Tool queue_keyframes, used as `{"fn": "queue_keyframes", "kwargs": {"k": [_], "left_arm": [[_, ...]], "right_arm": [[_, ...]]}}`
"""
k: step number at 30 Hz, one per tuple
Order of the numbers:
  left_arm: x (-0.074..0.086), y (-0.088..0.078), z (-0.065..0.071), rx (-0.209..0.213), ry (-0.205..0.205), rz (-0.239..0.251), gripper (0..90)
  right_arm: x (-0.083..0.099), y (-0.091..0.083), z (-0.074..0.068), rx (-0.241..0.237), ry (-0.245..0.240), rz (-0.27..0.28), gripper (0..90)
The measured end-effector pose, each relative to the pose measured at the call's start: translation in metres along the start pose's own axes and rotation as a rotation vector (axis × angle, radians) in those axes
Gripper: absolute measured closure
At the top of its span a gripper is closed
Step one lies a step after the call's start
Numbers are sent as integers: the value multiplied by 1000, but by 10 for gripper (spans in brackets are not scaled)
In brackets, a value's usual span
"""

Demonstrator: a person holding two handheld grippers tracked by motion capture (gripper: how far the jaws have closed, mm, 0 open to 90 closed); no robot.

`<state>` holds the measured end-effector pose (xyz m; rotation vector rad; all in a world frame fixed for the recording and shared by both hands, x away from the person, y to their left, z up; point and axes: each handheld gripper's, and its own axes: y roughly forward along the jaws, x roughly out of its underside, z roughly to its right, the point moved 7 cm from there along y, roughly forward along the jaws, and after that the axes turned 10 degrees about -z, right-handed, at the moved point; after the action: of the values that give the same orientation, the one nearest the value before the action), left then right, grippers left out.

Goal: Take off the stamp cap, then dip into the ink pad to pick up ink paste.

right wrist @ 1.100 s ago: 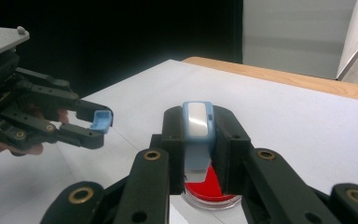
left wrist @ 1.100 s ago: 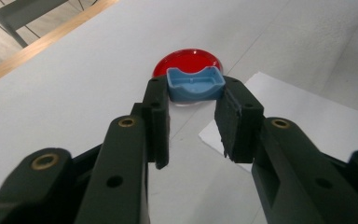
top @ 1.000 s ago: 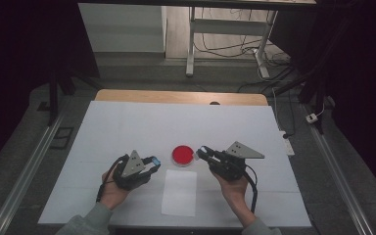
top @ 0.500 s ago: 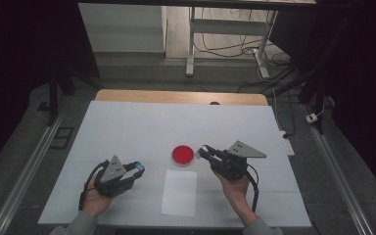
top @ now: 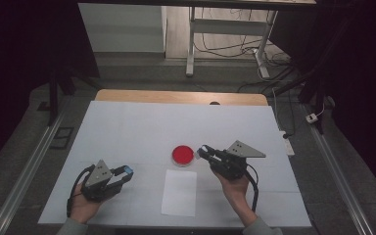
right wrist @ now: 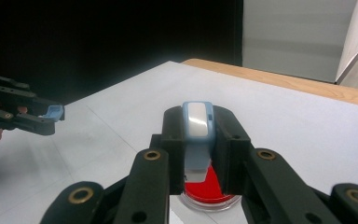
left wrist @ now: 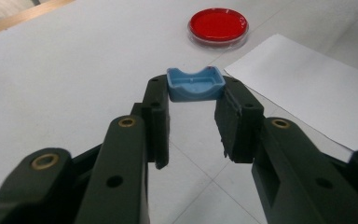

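My left gripper (top: 126, 171) hovers over the near left of the white table, shut on a small blue cap (left wrist: 196, 86) pinched between its fingertips. The right gripper view picks out the same cap (right wrist: 55, 112) far to the left. My right gripper (top: 201, 150) stands just right of a round red dish (top: 182, 154), shut on a blue and white block (right wrist: 197, 135) held upright in its jaws. From the right gripper view, the dish (right wrist: 212, 189) sits right below that block. A white paper sheet (top: 179, 192) lies in front of the dish, between the two hands.
The white table (top: 142, 127) has a wooden strip (top: 176, 97) along its far edge. Metal rails (top: 29, 166) run along both sides on the floor. Table legs and cables (top: 225, 49) are beyond the far edge.
My left hand has drawn away from the red dish, leftward and toward the near edge, carrying the blue cap. The right hand and its block have kept still.
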<state>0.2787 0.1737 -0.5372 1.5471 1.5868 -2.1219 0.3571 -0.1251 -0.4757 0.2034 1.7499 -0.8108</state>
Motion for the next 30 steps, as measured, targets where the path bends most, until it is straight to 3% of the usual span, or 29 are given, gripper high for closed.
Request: {"fn": "queue_keyframes", "kwargs": {"k": [14,30], "left_arm": [[0,0,-3,-3,-7,-5,656],[2,3,-2,8,-13,-17,655]], "right_arm": [[0,3,-1,-6,-4,-8,758],[4,25,0,-17,-17,-70,758]]}}
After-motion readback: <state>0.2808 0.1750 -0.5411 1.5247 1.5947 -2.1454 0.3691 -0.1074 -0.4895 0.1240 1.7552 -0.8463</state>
